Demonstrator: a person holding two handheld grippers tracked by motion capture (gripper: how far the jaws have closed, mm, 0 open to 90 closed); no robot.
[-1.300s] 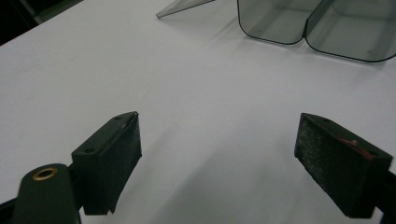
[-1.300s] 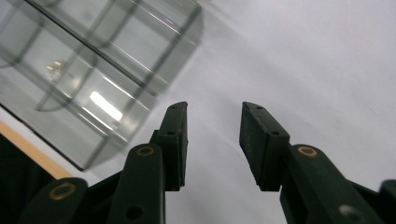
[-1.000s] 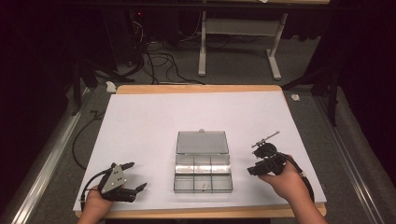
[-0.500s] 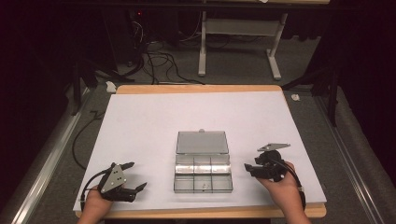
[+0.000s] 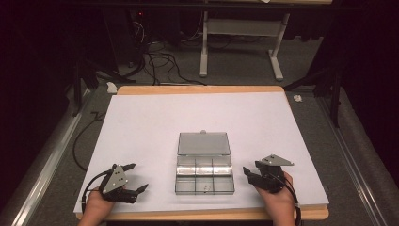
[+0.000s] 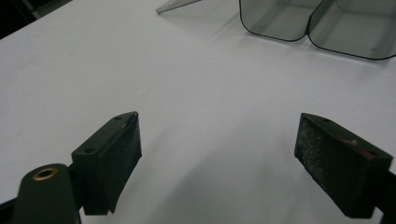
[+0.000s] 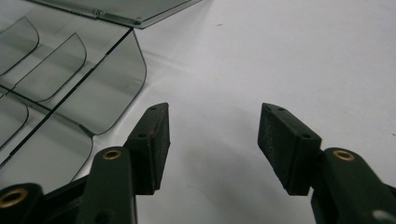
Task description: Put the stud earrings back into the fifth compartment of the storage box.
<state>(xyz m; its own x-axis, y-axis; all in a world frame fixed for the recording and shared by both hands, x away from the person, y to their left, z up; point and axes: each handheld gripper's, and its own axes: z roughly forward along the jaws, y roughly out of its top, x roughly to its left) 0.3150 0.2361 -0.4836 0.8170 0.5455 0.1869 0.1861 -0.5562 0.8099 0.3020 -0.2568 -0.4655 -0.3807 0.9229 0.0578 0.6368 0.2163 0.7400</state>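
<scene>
A clear plastic compartment box (image 5: 204,174) lies open in the middle of the white table top, its lid (image 5: 203,143) folded flat behind it. Its compartments look empty. My left gripper (image 5: 137,178) rests near the front left, open, with nothing between its pads (image 6: 122,154); the box's corner (image 6: 317,23) lies ahead of it. My right gripper (image 5: 247,174) sits just right of the box, open and empty, pointing left at it. In the right gripper view the box's wall (image 7: 109,88) stands close beside the left pad (image 7: 156,140).
The white sheet (image 5: 202,117) covers a wooden table whose edge (image 5: 211,214) runs along the front. Behind the table are a desk frame (image 5: 240,42) and cables (image 5: 150,56) on the floor. A cable trails from each gripper.
The right gripper has swung down and turned from pointing up and away to lying level, aimed left at the box. The left gripper has stayed still.
</scene>
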